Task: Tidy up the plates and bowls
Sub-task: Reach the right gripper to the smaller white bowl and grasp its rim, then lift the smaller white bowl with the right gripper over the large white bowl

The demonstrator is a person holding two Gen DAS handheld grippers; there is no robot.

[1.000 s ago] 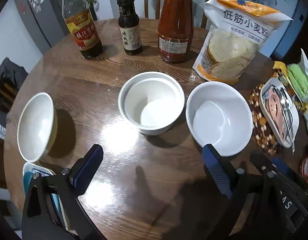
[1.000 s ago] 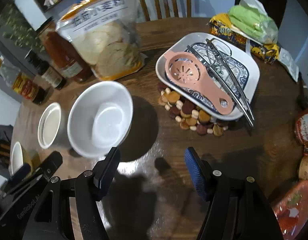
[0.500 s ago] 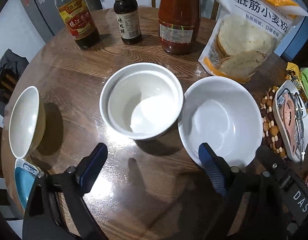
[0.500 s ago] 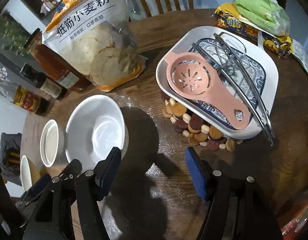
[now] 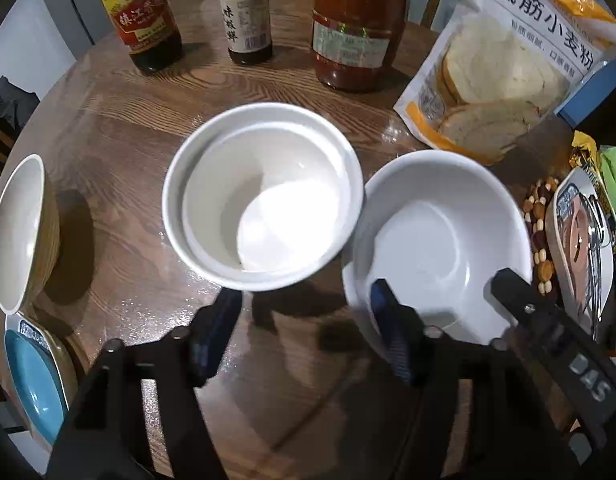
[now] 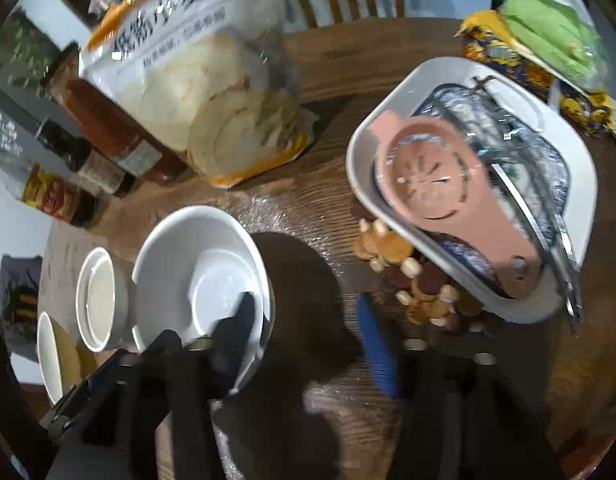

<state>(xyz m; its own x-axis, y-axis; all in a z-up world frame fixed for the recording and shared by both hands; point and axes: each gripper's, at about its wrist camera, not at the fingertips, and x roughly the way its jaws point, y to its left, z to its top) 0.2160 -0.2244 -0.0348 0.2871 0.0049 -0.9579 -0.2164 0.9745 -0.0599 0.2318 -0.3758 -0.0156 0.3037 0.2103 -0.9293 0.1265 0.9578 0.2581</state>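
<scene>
A straight-walled white cup bowl [image 5: 264,196] stands mid-table, touching a wide white bowl [image 5: 436,240] on its right. My left gripper [image 5: 304,324] is open, its jaws just short of the two bowls' near rims. My right gripper [image 6: 308,340] is open; its left finger [image 6: 238,328] lies over the wide bowl's [image 6: 200,276] near rim and its right finger stands outside. A cream bowl [image 5: 18,232] stands at the left edge. A white rectangular plate [image 6: 468,184] holds a blue patterned plate.
Sauce bottles [image 5: 144,16] and a red jar [image 5: 356,24] line the back. A flour bag [image 5: 512,60] leans at back right. A pink strainer [image 6: 440,184] and tongs lie on the plates, over a beaded trivet [image 6: 420,280]. A blue dish [image 5: 34,376] sits front left.
Both grippers moved forward toward the bowls. The left jaws have narrowed. The right gripper's left finger now reaches over the wide bowl's rim.
</scene>
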